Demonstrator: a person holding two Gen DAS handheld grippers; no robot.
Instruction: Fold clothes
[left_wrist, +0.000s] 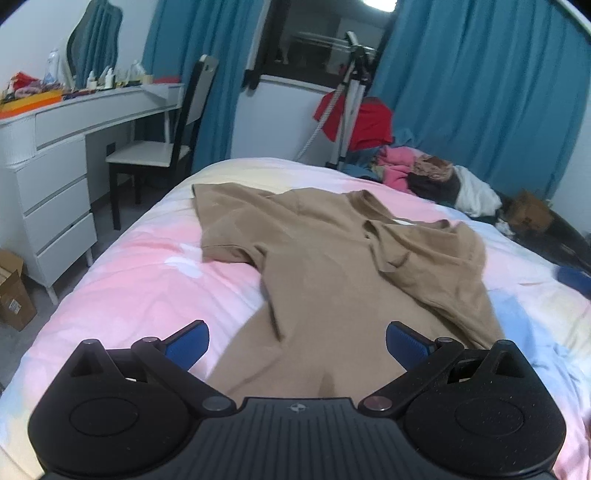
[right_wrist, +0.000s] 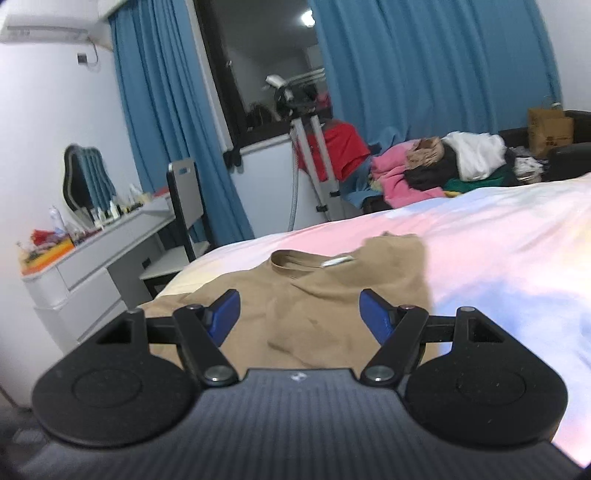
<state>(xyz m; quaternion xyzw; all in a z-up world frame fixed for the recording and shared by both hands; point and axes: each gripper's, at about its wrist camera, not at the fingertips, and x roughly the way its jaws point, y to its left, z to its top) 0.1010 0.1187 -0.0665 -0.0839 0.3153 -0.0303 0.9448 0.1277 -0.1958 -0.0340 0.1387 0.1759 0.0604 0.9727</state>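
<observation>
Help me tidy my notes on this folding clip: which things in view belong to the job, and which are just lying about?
Part of the job:
- tan T-shirt spread on the bed
- left gripper, jaws open
- right gripper, jaws open

Just lying about:
- clothes pile at the far side
- tripod
- chair
- dressing table with its clutter
- cardboard box

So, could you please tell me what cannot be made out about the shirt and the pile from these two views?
- Tan shirt, left wrist view: its bottom hem is hidden behind the left gripper.
- Right wrist view: the right gripper covers the shirt's near part.
- Neck label: too small and blurred to read.
- Clothes pile: single garments cannot be told apart.
</observation>
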